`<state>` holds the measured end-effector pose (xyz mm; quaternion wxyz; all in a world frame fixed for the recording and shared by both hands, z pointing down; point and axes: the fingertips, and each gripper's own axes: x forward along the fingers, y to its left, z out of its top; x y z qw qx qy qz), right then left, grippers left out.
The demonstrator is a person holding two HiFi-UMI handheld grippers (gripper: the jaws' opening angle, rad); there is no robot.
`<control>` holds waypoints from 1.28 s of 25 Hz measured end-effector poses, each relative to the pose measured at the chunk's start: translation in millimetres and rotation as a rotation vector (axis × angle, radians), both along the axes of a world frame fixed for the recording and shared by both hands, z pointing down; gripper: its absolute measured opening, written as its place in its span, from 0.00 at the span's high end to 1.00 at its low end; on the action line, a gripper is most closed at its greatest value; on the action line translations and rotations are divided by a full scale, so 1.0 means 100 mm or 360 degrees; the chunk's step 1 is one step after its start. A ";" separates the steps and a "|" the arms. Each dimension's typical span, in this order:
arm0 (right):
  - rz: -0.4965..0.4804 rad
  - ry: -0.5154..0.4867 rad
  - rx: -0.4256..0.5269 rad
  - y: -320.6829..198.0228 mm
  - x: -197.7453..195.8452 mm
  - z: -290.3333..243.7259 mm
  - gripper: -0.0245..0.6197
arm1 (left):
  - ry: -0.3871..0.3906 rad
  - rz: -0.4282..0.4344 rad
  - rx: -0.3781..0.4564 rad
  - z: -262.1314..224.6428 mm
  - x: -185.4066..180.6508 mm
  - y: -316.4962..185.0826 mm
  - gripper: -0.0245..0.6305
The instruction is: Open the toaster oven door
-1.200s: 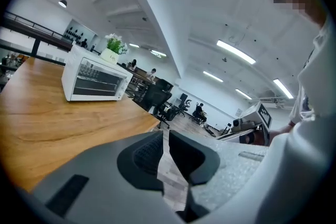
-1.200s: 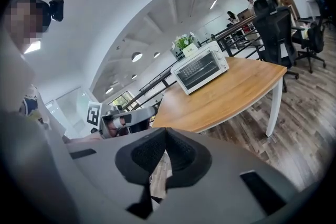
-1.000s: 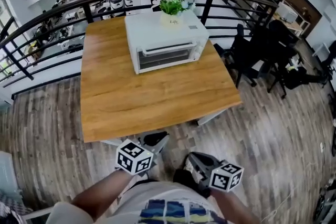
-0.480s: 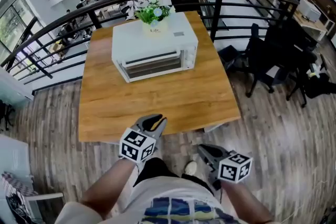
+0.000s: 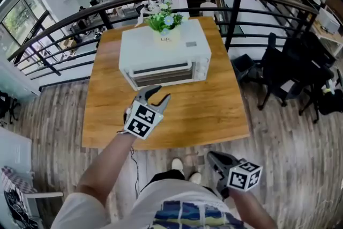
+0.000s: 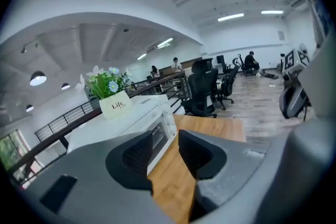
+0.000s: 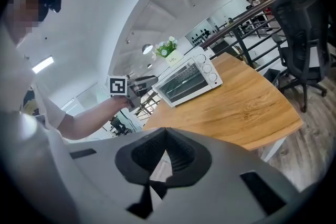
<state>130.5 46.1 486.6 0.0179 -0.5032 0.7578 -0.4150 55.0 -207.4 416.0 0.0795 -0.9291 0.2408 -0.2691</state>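
text: "Life" | on: white flower pot (image 6: 118, 106) | pot on: toaster oven (image 6: 134, 122)

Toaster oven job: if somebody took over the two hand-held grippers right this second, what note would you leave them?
Left hand-held gripper: jaws apart and just been opening, nothing between them. It is over the wooden table, just short of the white toaster oven.
Right hand-held gripper: shut, empty, low near the person's body, off the table.
Done: the approach only; the oven door is closed.
Left to do: grip the door's handle and swing the door open.
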 end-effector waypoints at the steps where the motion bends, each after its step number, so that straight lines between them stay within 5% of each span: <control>1: -0.0011 0.0011 -0.0004 -0.06 -0.01 -0.02 0.96 | -0.0045 0.0008 0.0042 -0.01 0.01 -0.13 0.75; 11: -0.0028 0.0031 -0.0009 -0.65 -0.16 -0.06 0.96 | -0.0432 0.0113 0.0253 0.26 0.01 -0.94 0.72; 16: -0.0089 0.0006 -0.0048 -0.79 -0.15 0.02 0.96 | -0.0540 0.0149 0.0220 0.46 0.10 -1.11 0.72; 32: -0.0275 0.0016 -0.0048 -1.07 0.91 -0.07 0.96 | -0.0811 -0.0045 0.0111 0.74 0.22 -1.31 0.74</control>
